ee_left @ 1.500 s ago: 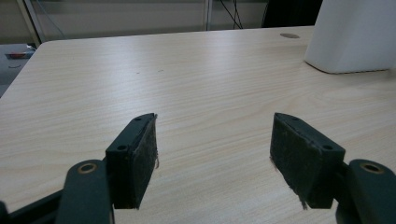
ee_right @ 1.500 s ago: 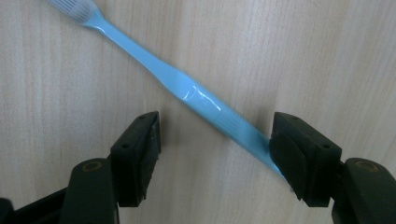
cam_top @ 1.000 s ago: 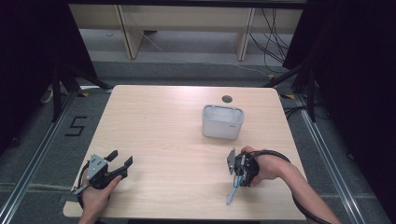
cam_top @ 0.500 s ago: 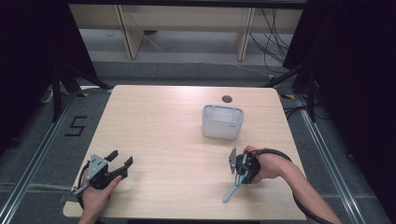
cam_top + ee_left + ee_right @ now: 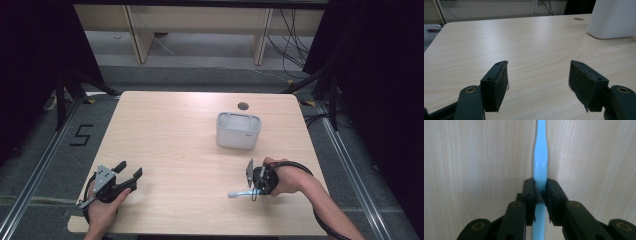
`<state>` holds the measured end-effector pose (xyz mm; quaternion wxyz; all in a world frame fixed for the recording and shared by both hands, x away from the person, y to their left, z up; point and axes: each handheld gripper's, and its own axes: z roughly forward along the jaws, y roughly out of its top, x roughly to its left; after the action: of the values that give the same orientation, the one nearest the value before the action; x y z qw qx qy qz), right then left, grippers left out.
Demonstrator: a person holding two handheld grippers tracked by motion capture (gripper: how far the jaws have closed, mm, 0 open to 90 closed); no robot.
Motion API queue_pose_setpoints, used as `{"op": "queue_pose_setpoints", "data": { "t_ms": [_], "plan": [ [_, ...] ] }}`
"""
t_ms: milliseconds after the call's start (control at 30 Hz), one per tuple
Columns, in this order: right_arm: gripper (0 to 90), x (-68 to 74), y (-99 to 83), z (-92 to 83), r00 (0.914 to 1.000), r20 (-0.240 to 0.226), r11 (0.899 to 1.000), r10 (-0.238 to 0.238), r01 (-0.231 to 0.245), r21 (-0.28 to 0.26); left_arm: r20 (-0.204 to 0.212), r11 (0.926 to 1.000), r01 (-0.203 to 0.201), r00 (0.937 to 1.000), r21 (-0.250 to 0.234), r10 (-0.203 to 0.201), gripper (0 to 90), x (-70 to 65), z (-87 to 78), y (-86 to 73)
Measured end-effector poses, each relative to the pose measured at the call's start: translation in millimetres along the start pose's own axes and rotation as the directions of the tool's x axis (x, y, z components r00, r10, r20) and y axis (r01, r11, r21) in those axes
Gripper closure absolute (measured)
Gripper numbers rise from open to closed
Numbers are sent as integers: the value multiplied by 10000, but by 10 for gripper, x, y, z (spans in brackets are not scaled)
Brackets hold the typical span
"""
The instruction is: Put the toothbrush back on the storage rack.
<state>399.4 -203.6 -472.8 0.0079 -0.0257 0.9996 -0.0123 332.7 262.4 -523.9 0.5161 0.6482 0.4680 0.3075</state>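
1. Since a second ago the right gripper (image 5: 256, 186) jaws have just been closing and now clamp the blue toothbrush (image 5: 241, 192); the brush, which angled down toward the table's near edge before, now lies nearly level across the table. Hands stayed put.
2. Toothbrush long axis runs left-right in the high view, free end with white head pointing toward the table's middle; in the right gripper view (image 5: 540, 192) it runs straight away between the jaws.
3. Looks: slim light-blue plastic handle (image 5: 540, 162), narrowing past the grip, close above the wood.
4. Location: near-right part of the table (image 5: 175, 130), in the right gripper.
5. Left gripper (image 5: 129, 172) (image 5: 537, 82) jaws wide apart, holding nothing, near-left corner.
6. White container (image 5: 238, 130) (image 5: 615, 18) stands beyond the right gripper, well apart. Dark round hole (image 5: 243, 106) behind it. Nothing blocks the brush.
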Motion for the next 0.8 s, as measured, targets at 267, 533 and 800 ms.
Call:
{"op": "queue_pose_setpoints", "data": {
  "t_ms": [267,533,800],
  "plan": [
    [794,12,-14,1,9977,8,9974,684,-684,-206,-14,10000,12,10000,-10,-12,314,-2,-2,-1],
    [794,25,-69,-45,9907,111,9889,1357,-1347,-626,-10,10000,5,10000,9,-5,314,-7,-4,-1],
    [794,6,-140,-122,9881,373,9818,1493,-1437,-1241,-5,10000,5,10000,9,-5,313,-9,-6,-2]
  ]
}}
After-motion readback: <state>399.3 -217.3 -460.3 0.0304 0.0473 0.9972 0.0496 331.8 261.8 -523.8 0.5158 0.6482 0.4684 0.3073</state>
